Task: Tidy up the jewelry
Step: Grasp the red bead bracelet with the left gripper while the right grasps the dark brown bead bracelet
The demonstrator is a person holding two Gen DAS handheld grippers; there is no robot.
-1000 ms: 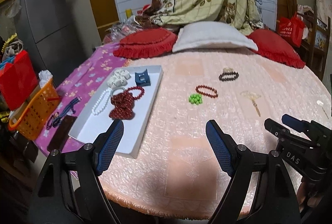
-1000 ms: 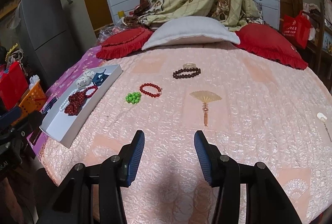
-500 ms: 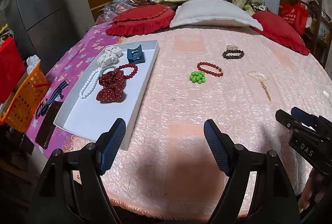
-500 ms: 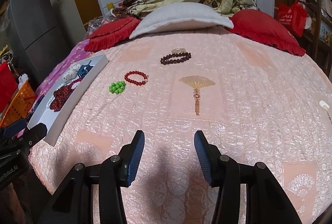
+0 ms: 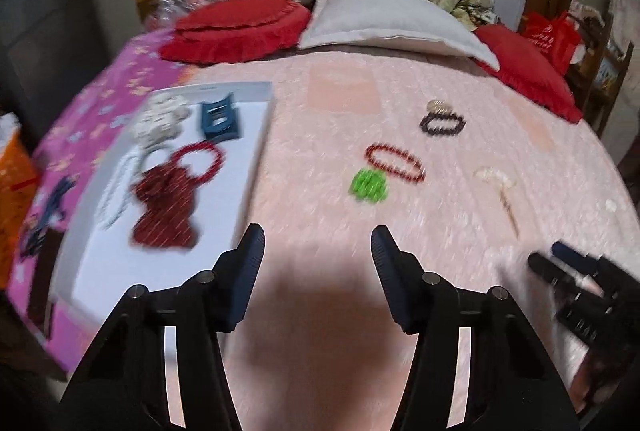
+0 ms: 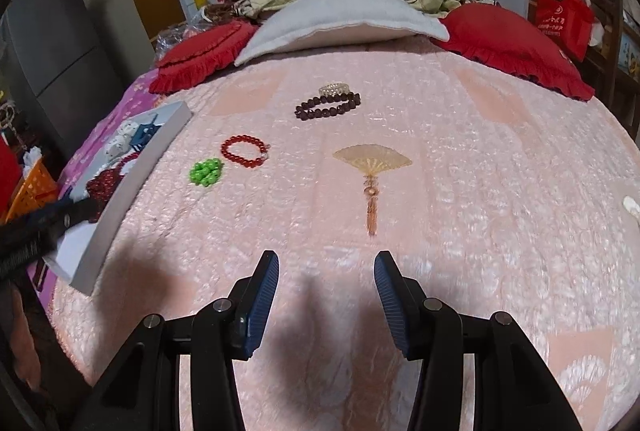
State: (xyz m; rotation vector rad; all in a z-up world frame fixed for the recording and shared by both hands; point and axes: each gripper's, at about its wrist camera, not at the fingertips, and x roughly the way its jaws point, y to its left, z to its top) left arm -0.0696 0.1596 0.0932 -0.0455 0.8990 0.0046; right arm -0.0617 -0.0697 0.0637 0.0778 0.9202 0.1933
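Note:
On the pink bedspread lie a green bead bracelet (image 5: pixel 369 185) (image 6: pixel 206 172), a red bead bracelet (image 5: pixel 394 159) (image 6: pixel 244 150), a dark bead bracelet (image 5: pixel 442 122) (image 6: pixel 328 104) with a pale ring (image 6: pixel 334 88) behind it, and a fan pendant (image 6: pixel 372 167) (image 5: pixel 498 187). A white tray (image 5: pixel 100 251) (image 6: pixel 132 187) at the left holds a red cloth scrunchie (image 5: pixel 166 203), white beads, a red bracelet and a blue clip (image 5: pixel 218 117). My left gripper (image 5: pixel 318 243) and right gripper (image 6: pixel 326 269) are open and empty, above the near bedspread.
Red cushions (image 6: pixel 200 59) and a white pillow (image 6: pixel 340 19) line the far edge, with a floral blanket behind. An orange basket (image 6: pixel 34 187) stands left of the bed. A red bag (image 6: pixel 564 19) is at the far right.
Both grippers have moved forward over the bed toward the jewelry. The left wrist view is now motion-blurred. Both stay open and empty.

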